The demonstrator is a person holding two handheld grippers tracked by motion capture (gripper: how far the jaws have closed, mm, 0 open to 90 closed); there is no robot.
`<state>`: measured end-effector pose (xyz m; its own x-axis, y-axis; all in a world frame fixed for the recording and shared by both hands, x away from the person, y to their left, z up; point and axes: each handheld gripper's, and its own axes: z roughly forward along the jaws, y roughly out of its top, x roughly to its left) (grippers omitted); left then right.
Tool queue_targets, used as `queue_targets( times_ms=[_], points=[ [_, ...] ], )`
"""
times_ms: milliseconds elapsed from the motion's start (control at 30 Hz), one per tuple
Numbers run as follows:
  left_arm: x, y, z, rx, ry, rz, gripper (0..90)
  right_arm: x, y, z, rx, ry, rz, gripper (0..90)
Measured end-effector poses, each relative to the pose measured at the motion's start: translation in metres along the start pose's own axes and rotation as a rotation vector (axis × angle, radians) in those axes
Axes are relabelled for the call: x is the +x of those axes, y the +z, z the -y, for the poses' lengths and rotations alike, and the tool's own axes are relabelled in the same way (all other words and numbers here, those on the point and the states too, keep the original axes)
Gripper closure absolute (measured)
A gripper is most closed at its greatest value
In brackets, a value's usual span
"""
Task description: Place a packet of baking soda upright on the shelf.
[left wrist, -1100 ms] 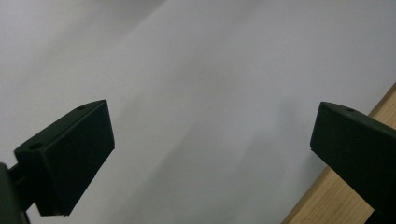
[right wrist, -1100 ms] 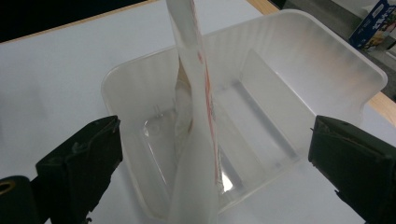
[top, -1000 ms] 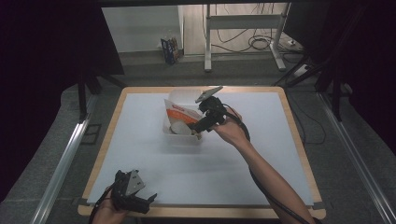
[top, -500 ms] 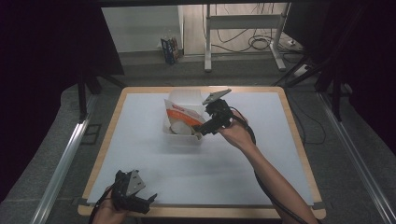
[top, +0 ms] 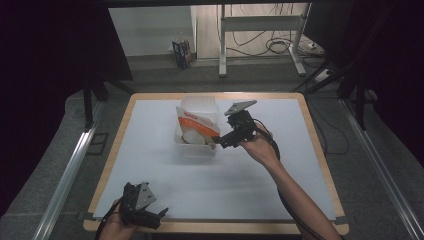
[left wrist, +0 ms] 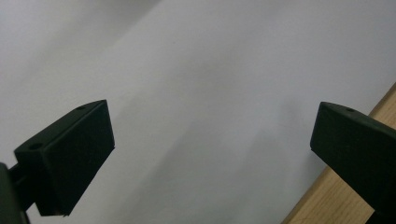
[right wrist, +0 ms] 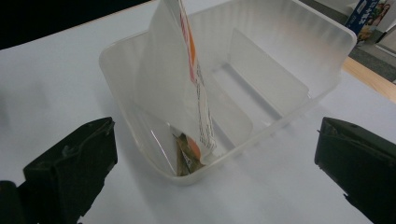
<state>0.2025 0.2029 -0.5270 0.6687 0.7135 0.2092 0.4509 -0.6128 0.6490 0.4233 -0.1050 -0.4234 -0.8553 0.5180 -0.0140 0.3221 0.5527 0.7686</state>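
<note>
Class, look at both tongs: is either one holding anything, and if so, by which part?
Nothing is held. The right tongs stand open before the plastic bin with the packet; the left tongs are open over the table.

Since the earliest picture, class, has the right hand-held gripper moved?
Yes: the right hand-held gripper has drawn slightly back from the bin toward the table's right side, jaws open.

The bin [right wrist: 299, 51] is showing a milky, see-through white, its dividers the same frosted tone. The pouch [right wrist: 180, 88] leaning in it is looking white with an orange band and fine dark print, something brown and orange sitting at its foot. The table [top: 150, 200] is lying pale white, edged in light wood. Both grippers [top: 150, 217] [top: 216, 142] are showing matte black, grey plates on top.
</note>
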Motion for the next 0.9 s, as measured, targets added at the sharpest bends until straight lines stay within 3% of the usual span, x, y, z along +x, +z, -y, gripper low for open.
queue_targets(
  times_ms=[533,900],
  points=[
    [0.001,0.0,0.0,-0.008,-0.009,0.004,0.0,0.004,-0.007,0.023,-0.007,-0.004,0.039,0.0],
    [0.002,-0.001,0.001,-0.018,-0.017,0.012,0.0,0.006,-0.007,0.051,0.026,0.017,0.017,0.0]
  ],
)
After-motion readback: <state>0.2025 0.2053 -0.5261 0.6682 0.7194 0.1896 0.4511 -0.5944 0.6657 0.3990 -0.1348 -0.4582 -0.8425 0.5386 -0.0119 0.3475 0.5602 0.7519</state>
